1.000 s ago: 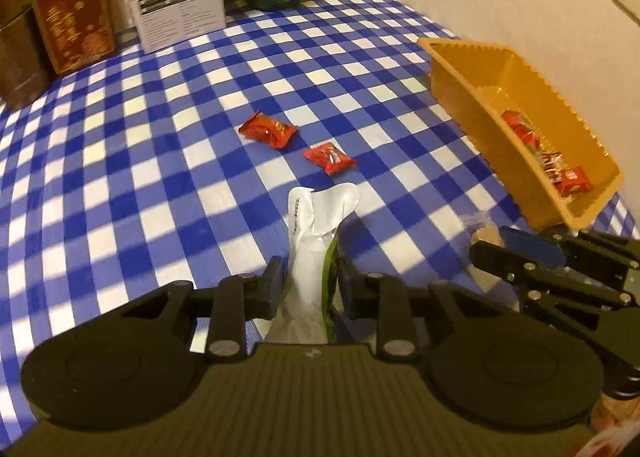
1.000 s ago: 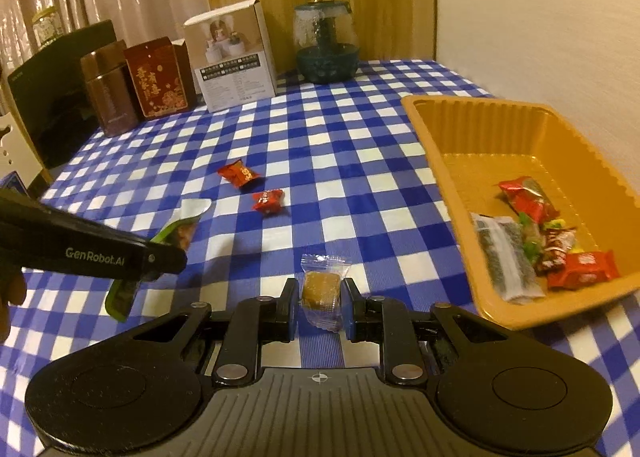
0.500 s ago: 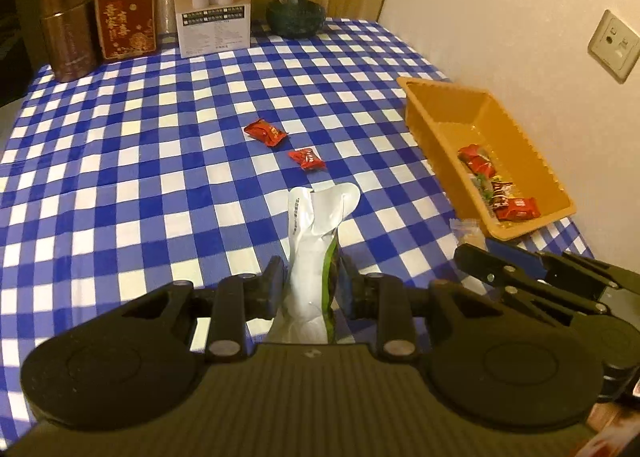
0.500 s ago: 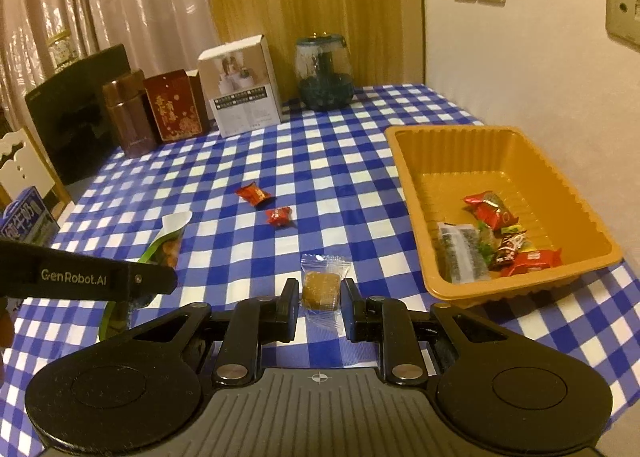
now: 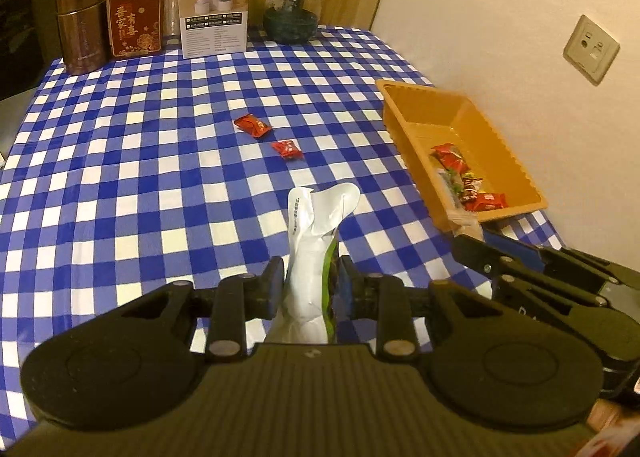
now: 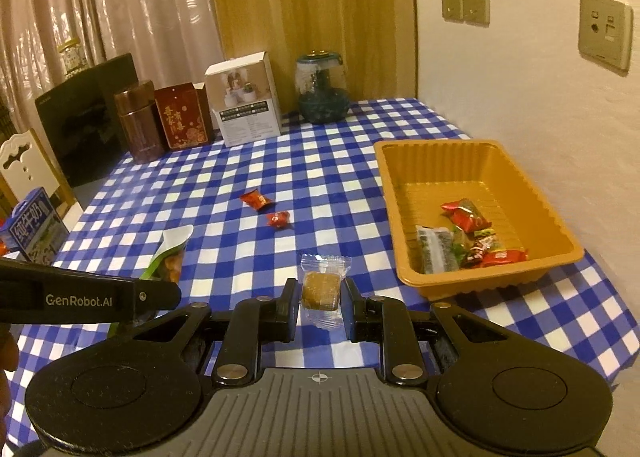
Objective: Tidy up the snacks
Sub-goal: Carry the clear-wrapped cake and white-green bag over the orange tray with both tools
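- Orange tray (image 6: 472, 161) at the right of frame is already holding a handful of wrapped snacks.
- Left gripper (image 5: 310, 289) is clamping a white-green pouch (image 5: 316, 241); right gripper (image 6: 320, 307) is pinching a clear-wrapped brown cake (image 6: 320, 285), both lifted.
- Two red candies (image 6: 266, 207) are still sitting mid-frame on the blue checked tablecloth (image 6: 328, 177).
- Boxes, a jar and curtains are lining the back.

You're working in home dining corner: blue-white checked tablecloth (image 6: 328, 161) covering table, sheer curtains (image 6: 120, 9) hanging behind, white carved chair (image 6: 20, 169) standing at left edge, wall sockets (image 6: 466, 3) showing on plaster wall, gift boxes (image 6: 244, 111), tea tin (image 6: 138, 121), glass jar (image 6: 322, 89) sitting along back.
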Demonstrator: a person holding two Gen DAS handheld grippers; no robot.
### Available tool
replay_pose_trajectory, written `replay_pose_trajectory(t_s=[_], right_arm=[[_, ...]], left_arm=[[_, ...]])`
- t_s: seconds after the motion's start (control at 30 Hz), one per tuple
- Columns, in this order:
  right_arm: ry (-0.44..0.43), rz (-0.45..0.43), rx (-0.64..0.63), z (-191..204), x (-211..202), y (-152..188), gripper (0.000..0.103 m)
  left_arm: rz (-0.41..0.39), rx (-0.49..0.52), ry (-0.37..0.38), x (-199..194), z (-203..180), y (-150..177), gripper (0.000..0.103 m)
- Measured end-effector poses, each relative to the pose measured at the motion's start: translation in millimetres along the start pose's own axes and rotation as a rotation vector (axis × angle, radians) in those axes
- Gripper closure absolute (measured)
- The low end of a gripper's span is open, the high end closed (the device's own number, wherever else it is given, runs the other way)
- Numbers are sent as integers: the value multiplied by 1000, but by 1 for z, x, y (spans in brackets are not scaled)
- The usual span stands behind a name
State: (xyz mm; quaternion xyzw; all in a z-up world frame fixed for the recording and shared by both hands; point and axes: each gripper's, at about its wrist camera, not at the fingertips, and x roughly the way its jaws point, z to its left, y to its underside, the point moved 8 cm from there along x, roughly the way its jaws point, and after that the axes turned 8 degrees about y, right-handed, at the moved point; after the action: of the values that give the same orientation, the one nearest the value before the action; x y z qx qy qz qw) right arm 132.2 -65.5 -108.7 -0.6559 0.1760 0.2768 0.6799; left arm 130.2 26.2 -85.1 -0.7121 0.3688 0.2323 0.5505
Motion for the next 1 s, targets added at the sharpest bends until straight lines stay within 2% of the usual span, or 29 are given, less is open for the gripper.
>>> replay_pose_trajectory(t_s=[0.43, 1.0], right_arm=[[32, -10, 9, -30, -19, 3, 81], [69, -17, 34, -55, -22, 0, 81]], left_arm=[[-12, 7, 16, -4, -34, 9, 77], [-8, 29, 48, 7, -59, 4, 77]])
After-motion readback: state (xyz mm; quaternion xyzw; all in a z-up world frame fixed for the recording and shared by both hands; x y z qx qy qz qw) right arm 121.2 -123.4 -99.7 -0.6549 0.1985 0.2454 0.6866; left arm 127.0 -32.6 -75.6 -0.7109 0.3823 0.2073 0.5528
